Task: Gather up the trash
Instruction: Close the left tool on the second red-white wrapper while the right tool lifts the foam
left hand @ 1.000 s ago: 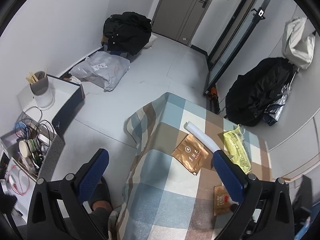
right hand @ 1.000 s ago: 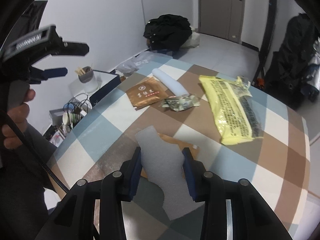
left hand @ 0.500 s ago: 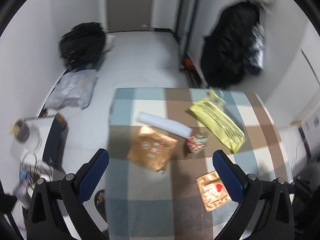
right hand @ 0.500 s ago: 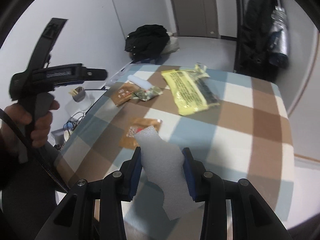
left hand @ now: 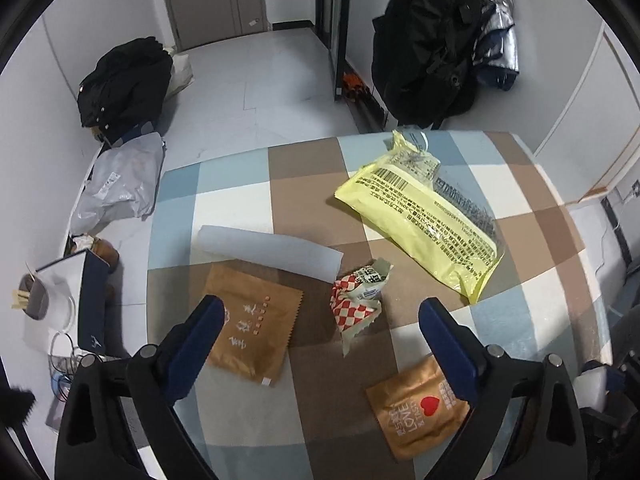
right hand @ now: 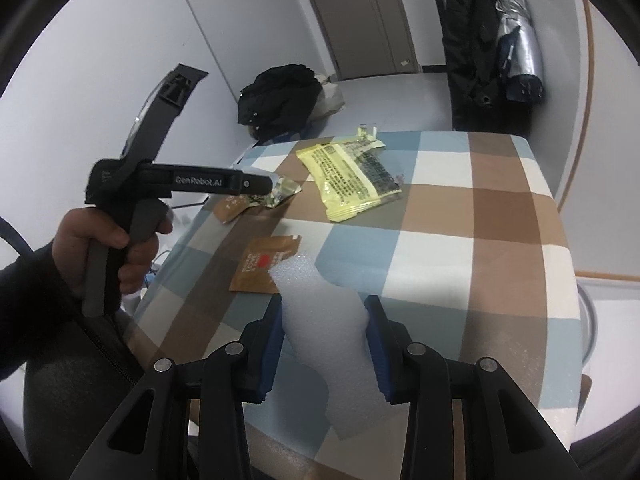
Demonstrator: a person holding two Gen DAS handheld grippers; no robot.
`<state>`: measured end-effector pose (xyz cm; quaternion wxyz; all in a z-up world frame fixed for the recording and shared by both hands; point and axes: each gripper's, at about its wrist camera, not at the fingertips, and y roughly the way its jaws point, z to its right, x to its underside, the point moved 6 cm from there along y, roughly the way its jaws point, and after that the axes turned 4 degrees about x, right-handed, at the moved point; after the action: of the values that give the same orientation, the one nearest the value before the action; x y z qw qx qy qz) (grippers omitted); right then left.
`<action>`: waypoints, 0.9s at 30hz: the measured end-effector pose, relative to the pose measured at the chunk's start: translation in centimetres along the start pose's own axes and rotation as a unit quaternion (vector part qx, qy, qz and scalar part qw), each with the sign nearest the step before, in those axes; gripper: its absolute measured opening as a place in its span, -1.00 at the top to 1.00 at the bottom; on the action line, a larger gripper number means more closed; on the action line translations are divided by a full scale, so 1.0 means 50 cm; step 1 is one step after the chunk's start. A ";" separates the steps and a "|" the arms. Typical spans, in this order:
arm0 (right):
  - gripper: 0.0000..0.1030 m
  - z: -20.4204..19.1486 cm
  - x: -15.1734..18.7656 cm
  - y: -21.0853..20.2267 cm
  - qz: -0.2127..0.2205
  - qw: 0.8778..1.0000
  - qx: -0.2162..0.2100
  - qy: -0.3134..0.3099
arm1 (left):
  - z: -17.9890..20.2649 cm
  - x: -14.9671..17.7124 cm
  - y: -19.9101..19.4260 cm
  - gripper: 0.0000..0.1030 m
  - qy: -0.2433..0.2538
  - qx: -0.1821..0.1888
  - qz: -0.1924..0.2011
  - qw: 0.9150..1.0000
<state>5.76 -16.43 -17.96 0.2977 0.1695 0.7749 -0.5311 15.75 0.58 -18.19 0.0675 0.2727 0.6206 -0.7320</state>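
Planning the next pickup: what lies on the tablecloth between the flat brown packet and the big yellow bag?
In the left wrist view, a crumpled red-checked wrapper lies between the brown packet and the yellow bag, apart from both.

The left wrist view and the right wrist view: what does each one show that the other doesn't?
Only the left wrist view shows the rolled white sheet, with the left gripper closing on nothing yet. Only the right wrist view shows the foam piece clamped in the right gripper and the hand holding the other tool. Both show the yellow bag and the checked cloth.
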 end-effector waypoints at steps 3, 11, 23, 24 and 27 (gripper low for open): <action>0.26 0.008 -0.001 -0.002 0.003 1.000 -0.002 0.007 | 0.004 0.001 0.007 -0.50 0.006 -0.002 -0.010 1.000; 0.26 0.027 -0.004 -0.005 0.006 1.000 -0.008 0.029 | 0.022 0.003 0.018 0.25 0.040 -0.002 -0.027 0.999; 0.26 0.023 0.000 -0.008 0.008 0.999 -0.014 0.028 | 0.039 0.004 0.026 0.65 0.050 0.030 -0.050 0.997; 0.26 0.023 -0.001 -0.007 0.007 0.999 -0.015 0.028 | 0.041 0.005 0.024 0.65 0.052 0.029 -0.048 0.997; 0.26 0.024 -0.003 -0.007 0.010 0.999 -0.014 0.032 | 0.052 0.007 0.013 0.66 0.064 0.029 -0.041 0.997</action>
<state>6.01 -17.67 -17.91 0.2804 0.1896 0.7895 -0.5120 14.92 -1.93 -18.74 -0.0104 0.2950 0.6129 -0.7330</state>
